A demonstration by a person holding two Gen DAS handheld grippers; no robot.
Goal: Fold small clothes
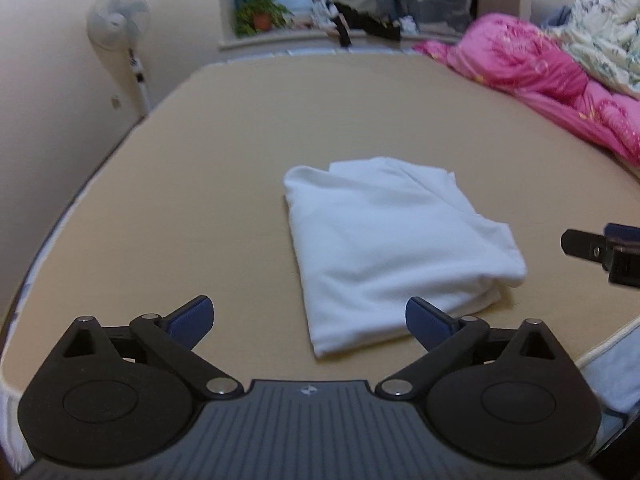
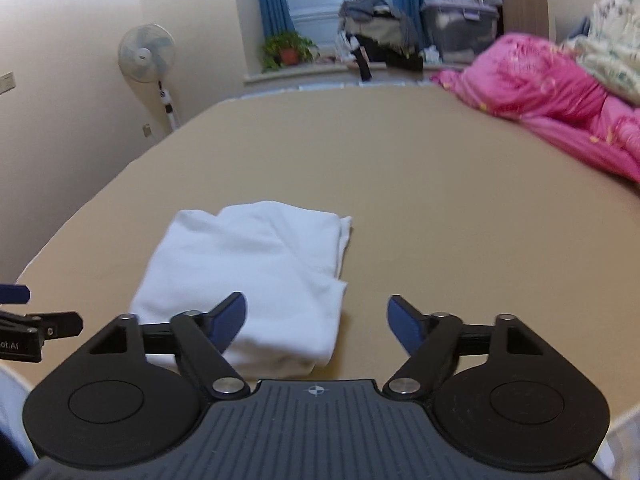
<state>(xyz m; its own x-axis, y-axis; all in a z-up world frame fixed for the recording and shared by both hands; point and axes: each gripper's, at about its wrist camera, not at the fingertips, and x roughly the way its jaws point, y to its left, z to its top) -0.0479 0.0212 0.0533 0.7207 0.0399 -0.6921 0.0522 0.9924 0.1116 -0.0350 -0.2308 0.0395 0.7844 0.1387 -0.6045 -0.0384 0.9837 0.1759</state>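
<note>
Garment (image 1: 396, 248) beyond spread left claw (image 1: 310, 322)

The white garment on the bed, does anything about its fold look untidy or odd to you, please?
Slightly: the white garment lies folded on the tan bed, but its right edge bulges unevenly, with loose layers poking out. Nothing is damaged.

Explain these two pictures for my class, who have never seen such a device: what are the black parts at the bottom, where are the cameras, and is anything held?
No robot here: a person holds a pair of tongs in each hand, with a camera on each looking forward along its fingers. One picture looks over the left tongs, the other over the right tongs. Both stand open and hold nothing. On the tan bed lies a white garment, already folded into a neat block. A pink quilt is heaped at the far right; a fan stands by the wall.
</note>
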